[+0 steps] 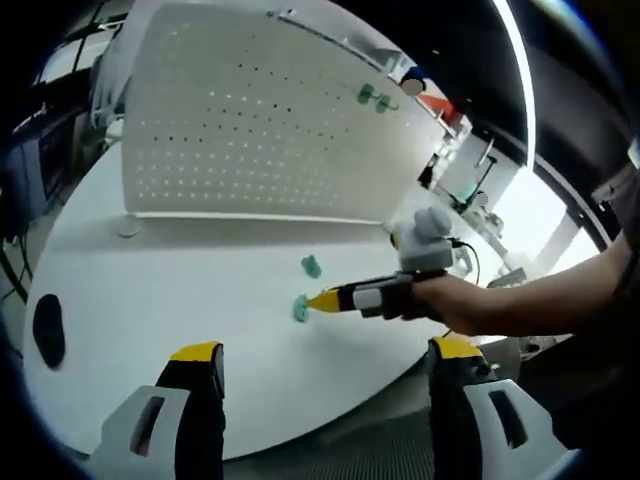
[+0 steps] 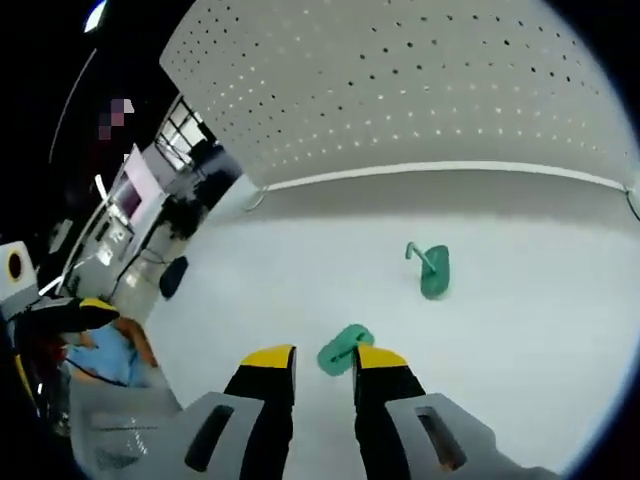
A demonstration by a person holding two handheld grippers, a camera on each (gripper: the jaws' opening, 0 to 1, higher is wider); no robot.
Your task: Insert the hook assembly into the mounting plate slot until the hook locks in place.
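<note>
A round white surface (image 1: 180, 300) carries an upright white perforated pegboard (image 2: 420, 90). The right gripper (image 2: 322, 362), jaws narrowly apart, closes around a small green plastic hook (image 2: 345, 350); a second green hook (image 2: 434, 268) lies at one o'clock. The left gripper (image 1: 325, 360) waits wide open, empty. The hook may slip sideways because the grasp is shallow.

left gripper (image 1: 325, 365) – grey body, black jaws (yellow tips) | right gripper (image 2: 322, 372) – same colours
</note>
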